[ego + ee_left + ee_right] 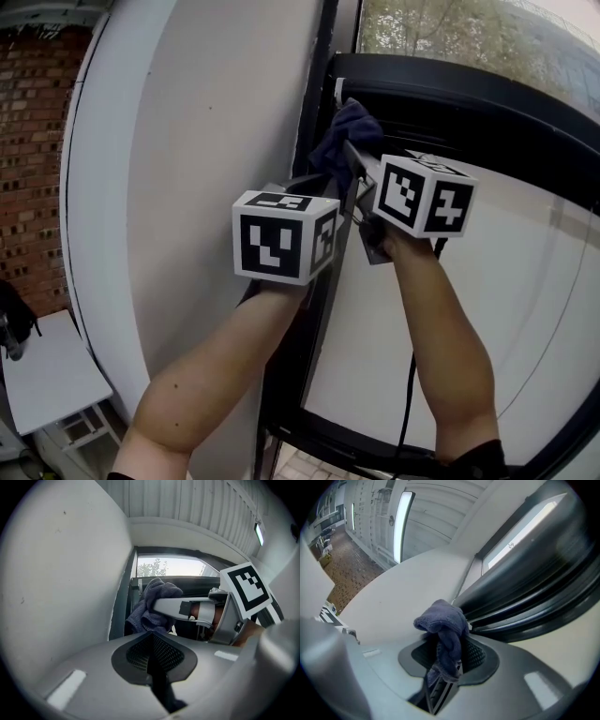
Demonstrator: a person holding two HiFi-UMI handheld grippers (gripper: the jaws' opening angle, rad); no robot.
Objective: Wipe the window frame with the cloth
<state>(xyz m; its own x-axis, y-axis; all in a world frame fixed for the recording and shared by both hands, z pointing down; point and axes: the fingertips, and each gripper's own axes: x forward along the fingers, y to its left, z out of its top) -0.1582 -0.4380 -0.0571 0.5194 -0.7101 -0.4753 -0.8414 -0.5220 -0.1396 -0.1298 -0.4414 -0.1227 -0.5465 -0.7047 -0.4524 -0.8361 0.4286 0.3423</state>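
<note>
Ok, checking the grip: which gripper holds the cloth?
The right gripper: its jaws pinch the blue cloth, while the left gripper is shut on nothing.

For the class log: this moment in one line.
right gripper: shut on cloth | cloth: at window frame | left gripper: shut, empty

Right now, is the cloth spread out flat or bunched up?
Bunched up. The dark blue cloth is a crumpled wad pinched between the jaws of the right gripper, with folds bulging above them.
</note>
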